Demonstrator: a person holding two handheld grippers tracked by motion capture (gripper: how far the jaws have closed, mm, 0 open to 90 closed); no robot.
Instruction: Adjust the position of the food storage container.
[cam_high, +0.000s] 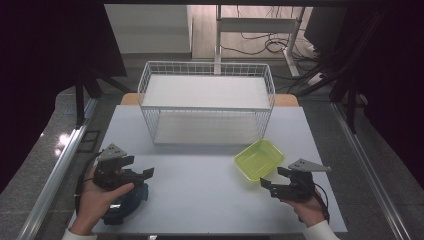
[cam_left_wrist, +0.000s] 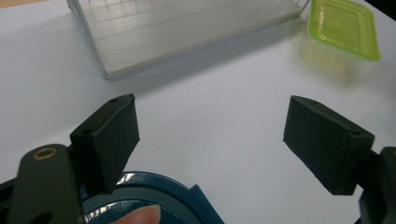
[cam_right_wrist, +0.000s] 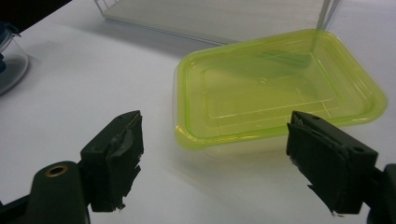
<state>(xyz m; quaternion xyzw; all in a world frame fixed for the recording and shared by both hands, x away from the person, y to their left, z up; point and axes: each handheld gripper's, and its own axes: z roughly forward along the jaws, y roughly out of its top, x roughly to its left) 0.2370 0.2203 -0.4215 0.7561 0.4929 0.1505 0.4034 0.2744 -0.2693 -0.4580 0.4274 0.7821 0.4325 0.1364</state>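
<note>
A yellow-green lidded plastic box (cam_high: 259, 159) sits on the white table, right of centre. My right gripper (cam_high: 275, 178) hovers just in front of it, open and holding nothing. In the right gripper view the box (cam_right_wrist: 275, 84) lies straight ahead between the spread jaws of that gripper (cam_right_wrist: 215, 154). My left gripper (cam_high: 139, 166) is open near the table's front left, above a round dark-blue-lidded container (cam_high: 127, 200). In the left gripper view the blue lid (cam_left_wrist: 154, 196) lies below the empty left gripper (cam_left_wrist: 210, 140), with a fingertip resting on it.
A white two-tier wire rack (cam_high: 207, 102) stands at the back centre of the table (cam_high: 200, 190), its shelves bare. It appears as the rack (cam_left_wrist: 187, 28) in the left gripper view and the rack (cam_right_wrist: 210, 14) in the right one. A metal rail runs along each table side.
</note>
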